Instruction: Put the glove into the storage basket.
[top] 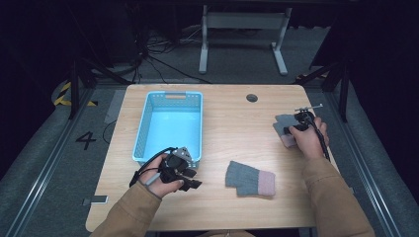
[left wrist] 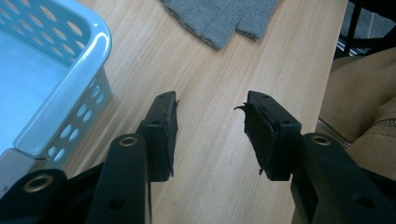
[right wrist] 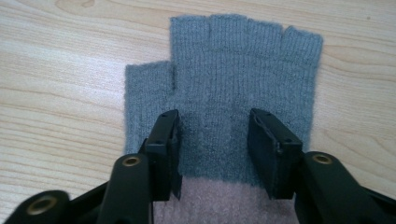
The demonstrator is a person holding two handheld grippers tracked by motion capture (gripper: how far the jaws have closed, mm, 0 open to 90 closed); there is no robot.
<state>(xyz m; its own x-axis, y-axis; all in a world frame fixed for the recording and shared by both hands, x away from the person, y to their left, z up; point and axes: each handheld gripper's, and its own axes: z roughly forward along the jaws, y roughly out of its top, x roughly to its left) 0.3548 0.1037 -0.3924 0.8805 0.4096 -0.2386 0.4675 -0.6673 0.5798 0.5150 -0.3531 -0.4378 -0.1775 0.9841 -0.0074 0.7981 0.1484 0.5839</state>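
Right gripper (right wrist: 212, 135) sits low over the far grey glove (right wrist: 224, 88) at the table's (top: 222, 133) right side, jaws spread wide and straddling the knit just above its pink cuff, nothing pinched. Left gripper (left wrist: 210, 126) hovers jaws apart and empty beside the blue basket (top: 168, 126), second glove (top: 249, 178) lying flat near the front edge

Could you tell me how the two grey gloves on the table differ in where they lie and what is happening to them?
The near glove lies near the table's front edge with nothing touching it; the far glove lies toward the right edge, under the right gripper. The near glove shows whole in the high view; the far glove is partly covered there by the hand. The left gripper stands open over bare wood. Both gloves are fingerless, grey, pink-cuffed and flat.
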